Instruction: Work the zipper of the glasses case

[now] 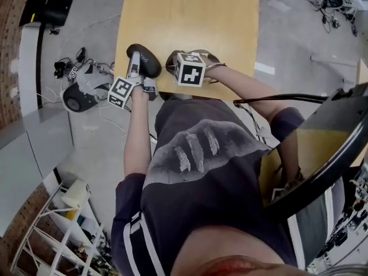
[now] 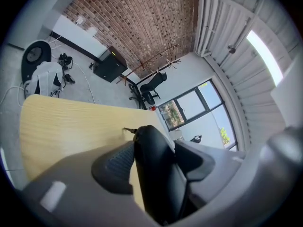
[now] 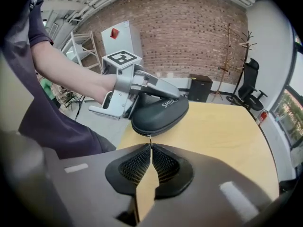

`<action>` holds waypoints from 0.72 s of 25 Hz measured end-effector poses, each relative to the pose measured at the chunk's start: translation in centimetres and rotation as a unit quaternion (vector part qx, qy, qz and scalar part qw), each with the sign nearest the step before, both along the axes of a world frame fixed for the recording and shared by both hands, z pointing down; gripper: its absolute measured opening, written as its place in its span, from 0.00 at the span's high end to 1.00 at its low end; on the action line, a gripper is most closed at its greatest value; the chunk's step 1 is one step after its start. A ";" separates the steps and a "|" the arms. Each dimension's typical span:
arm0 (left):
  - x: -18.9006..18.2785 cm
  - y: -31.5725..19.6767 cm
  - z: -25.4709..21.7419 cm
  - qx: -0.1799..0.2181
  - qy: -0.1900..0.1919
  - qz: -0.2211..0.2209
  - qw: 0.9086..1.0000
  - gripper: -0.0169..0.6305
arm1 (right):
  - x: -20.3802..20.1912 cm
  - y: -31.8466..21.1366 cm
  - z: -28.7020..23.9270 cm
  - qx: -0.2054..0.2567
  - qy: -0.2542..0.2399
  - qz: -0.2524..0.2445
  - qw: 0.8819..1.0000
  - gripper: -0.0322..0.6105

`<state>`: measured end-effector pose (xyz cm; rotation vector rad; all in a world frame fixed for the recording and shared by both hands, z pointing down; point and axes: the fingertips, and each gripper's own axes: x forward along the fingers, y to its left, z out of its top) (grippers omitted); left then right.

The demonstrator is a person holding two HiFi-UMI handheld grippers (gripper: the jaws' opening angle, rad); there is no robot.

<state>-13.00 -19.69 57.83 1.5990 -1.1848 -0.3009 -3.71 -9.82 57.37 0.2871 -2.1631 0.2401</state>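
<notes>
Closest in, the right gripper (image 3: pixel 150 148) has its two fingers almost shut. Only a thin crack shows at the tips. The little zipper pull (image 3: pixel 150 139) seems to be pinched right there. Nothing else is in its grip.

Just past the pull is the glasses case (image 3: pixel 161 111). It is black and rounded. It is at the near edge of the table (image 3: pixel 222 131), close to the person. I cannot tell if it sits on the wood or hangs just above it.

The left gripper (image 2: pixel 156 143) holds the case from the other end. Its fingers stand about half open, because the fat case fills the space between them. One pad presses on each side.

How far is the job? I think it is only at the start. The case is held firm and the pull looks caught. But the two halves lie flat together, and I see no gap along the seam on the side that shows. So the zipper looks closed, and sliding it round the case is not yet done. The other side of the seam is hidden, so I can't be sure.

What is inside the case? I cannot tell, because it is shut.

Farther off, the table runs away from the person. Far behind it are an office chair (image 3: pixel 250 85) and a brick wall (image 3: pixel 189 32).
</notes>
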 end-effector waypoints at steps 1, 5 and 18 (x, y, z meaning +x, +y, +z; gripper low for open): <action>0.9 -0.1 0.1 -0.001 0.005 0.007 1.000 0.57 | 1.3 -0.1 0.2 -0.001 0.003 0.014 1.000 0.92; 1.3 -0.2 1.0 -0.009 0.002 0.029 1.000 0.57 | 3.1 -0.4 1.5 -0.019 0.008 0.049 0.999 0.72; 1.1 0.1 4.5 -0.051 -0.058 0.102 0.992 0.57 | 4.4 -1.4 0.2 -0.017 -0.034 0.108 0.993 0.95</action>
